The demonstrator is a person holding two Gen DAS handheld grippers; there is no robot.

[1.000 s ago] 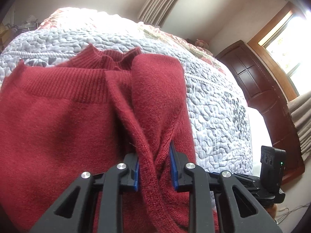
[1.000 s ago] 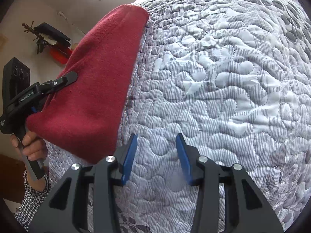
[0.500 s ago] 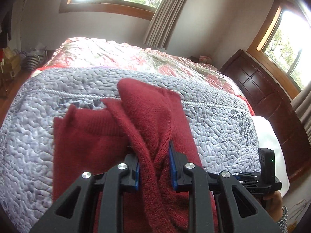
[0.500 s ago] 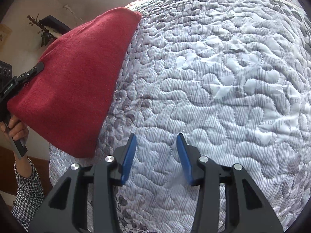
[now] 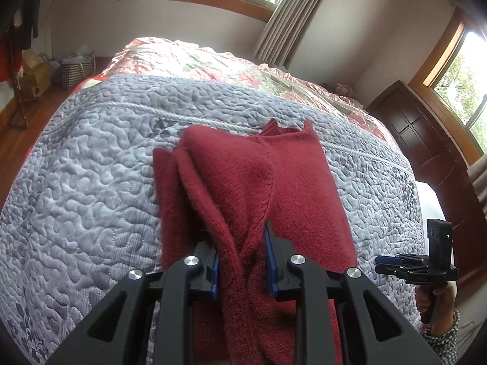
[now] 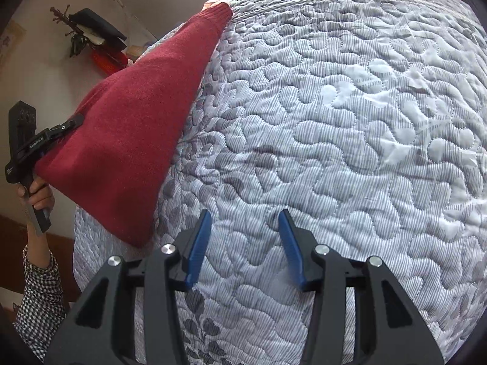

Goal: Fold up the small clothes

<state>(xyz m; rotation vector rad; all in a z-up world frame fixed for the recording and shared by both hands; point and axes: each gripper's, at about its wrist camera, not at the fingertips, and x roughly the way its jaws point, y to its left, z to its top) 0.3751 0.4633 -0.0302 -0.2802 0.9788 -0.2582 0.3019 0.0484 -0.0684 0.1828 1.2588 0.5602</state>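
A dark red knit sweater (image 5: pixel 258 179) hangs from my left gripper (image 5: pixel 240 258), which is shut on a bunched fold of it. Its far end with the ribbed collar rests on the grey quilted bedspread (image 5: pixel 91 182). In the right wrist view the same sweater (image 6: pixel 134 140) stretches as a taut sheet from the bed up to the left gripper (image 6: pixel 48 140) at the left edge. My right gripper (image 6: pixel 243 243) hovers open over bare quilt (image 6: pixel 334 121), to the right of the sweater, with nothing between its blue pads. It shows at the far right as the right gripper (image 5: pixel 392 263).
A red floral cover (image 5: pixel 213 64) lies on the far half of the bed. A dark wooden cabinet (image 5: pixel 426 140) stands to the right, below a window. Baskets and boxes (image 5: pixel 61 70) sit on the floor at the left. A person's hand and checked sleeve (image 6: pixel 39 243) hold the left tool.
My left gripper has pulled back and up with the sweater, so more of the bed shows and the garment hangs narrower. The right gripper stays open over the quilt, barely shifted.
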